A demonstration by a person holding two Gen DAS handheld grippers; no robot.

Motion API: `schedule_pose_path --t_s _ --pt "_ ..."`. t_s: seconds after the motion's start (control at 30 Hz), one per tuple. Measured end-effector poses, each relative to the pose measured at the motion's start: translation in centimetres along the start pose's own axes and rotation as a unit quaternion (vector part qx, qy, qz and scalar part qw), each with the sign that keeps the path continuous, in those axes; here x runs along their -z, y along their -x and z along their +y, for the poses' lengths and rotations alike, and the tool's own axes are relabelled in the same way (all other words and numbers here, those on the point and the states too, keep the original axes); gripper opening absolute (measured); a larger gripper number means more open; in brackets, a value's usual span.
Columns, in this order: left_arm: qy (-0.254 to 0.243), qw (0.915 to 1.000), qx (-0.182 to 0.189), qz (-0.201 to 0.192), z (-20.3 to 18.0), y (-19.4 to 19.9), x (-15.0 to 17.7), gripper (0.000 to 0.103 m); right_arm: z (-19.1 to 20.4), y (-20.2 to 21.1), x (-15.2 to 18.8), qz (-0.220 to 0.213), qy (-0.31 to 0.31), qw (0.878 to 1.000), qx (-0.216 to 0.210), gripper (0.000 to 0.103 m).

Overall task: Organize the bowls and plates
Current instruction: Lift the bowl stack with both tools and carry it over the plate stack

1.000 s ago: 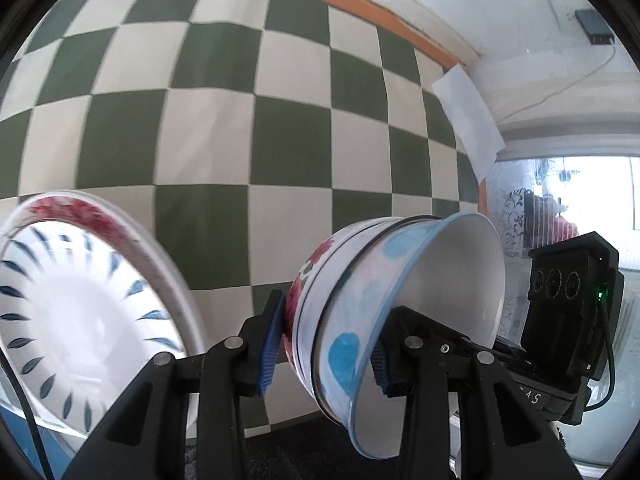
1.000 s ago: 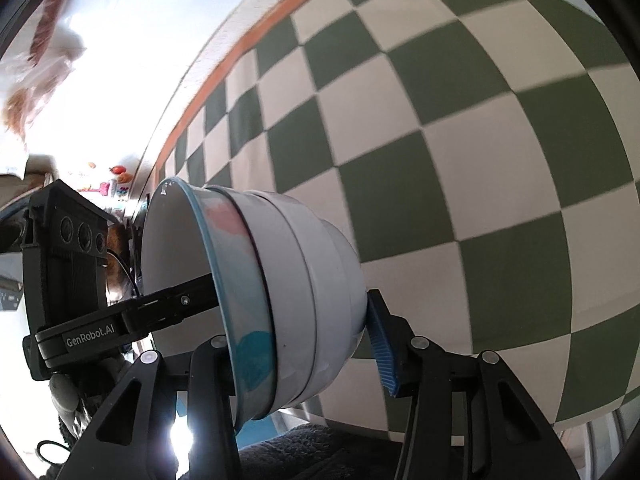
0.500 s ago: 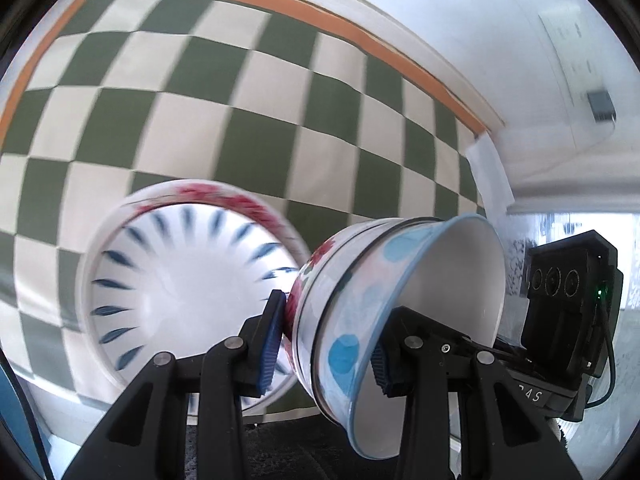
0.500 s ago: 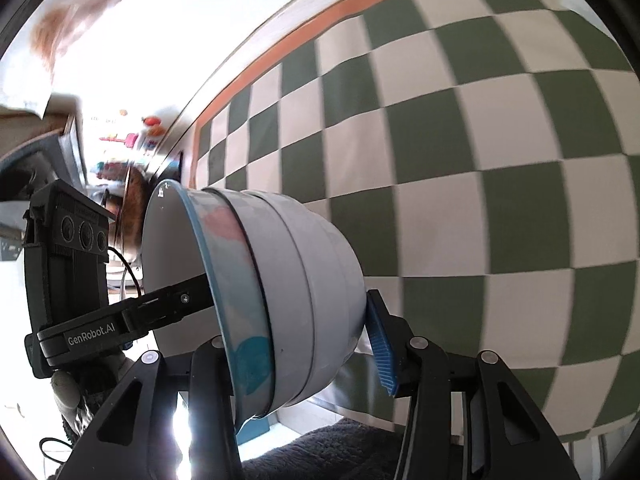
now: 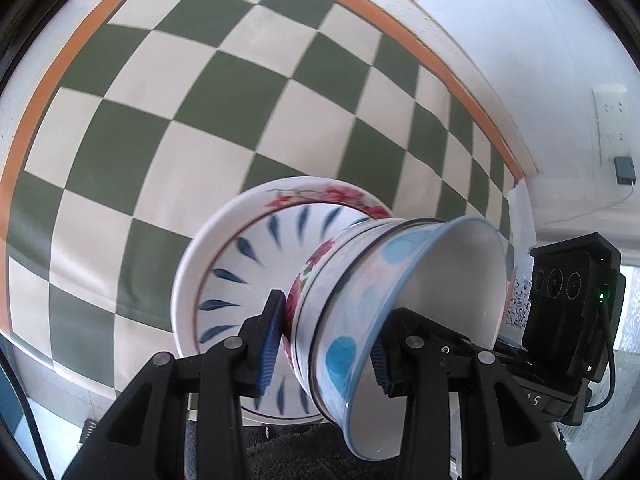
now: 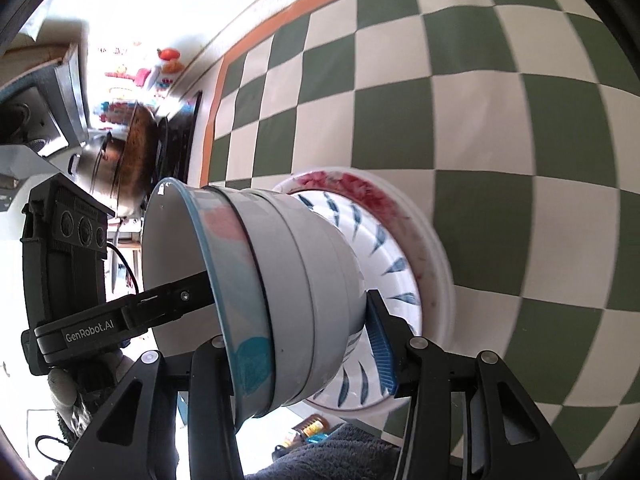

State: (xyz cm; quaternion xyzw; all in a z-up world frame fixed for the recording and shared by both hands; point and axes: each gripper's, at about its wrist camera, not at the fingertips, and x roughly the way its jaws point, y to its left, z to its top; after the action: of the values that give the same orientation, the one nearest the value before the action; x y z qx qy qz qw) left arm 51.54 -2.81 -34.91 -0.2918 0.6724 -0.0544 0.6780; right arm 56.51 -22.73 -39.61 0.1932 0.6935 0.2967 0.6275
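Both your grippers clamp the same nested bowl stack (image 5: 360,320): the left gripper (image 5: 324,344) pinches base and inner wall, and the right gripper (image 6: 300,344) does likewise from the opposite side. The stack lies tipped, with its base toward the plates (image 5: 224,280) and its mouth away, and each gripper is equally near. The plates sit just beyond the base, on the checkered cloth (image 5: 160,100). Motion blur hides whether base and plate already touch, probably not yet. Nothing stands between them; pans (image 6: 128,160) stay well apart.

Bright daylight; blown-out glare upper left in the right view, motion-blurred plates (image 6: 404,240), fisheye-warped edges.
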Motion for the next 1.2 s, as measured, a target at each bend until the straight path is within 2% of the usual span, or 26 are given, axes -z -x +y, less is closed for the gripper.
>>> schedule_pose_path --t_s 0.23,0.5,1.2 --pt "0.009 1.0 -0.001 0.004 1.8 -0.2 -0.2 0.036 0.4 -2.2 -0.6 0.013 0.003 1.0 0.004 0.048" --pt "0.011 0.9999 0.001 0.009 2.0 -1.1 -0.1 0.037 0.9 -3.5 -0.8 0.017 -0.001 1.0 0.014 0.048" --pt "0.005 0.9998 0.008 0.018 1.8 -1.3 0.0 0.037 0.8 -2.8 -0.6 0.012 -0.006 1.0 0.023 0.048"
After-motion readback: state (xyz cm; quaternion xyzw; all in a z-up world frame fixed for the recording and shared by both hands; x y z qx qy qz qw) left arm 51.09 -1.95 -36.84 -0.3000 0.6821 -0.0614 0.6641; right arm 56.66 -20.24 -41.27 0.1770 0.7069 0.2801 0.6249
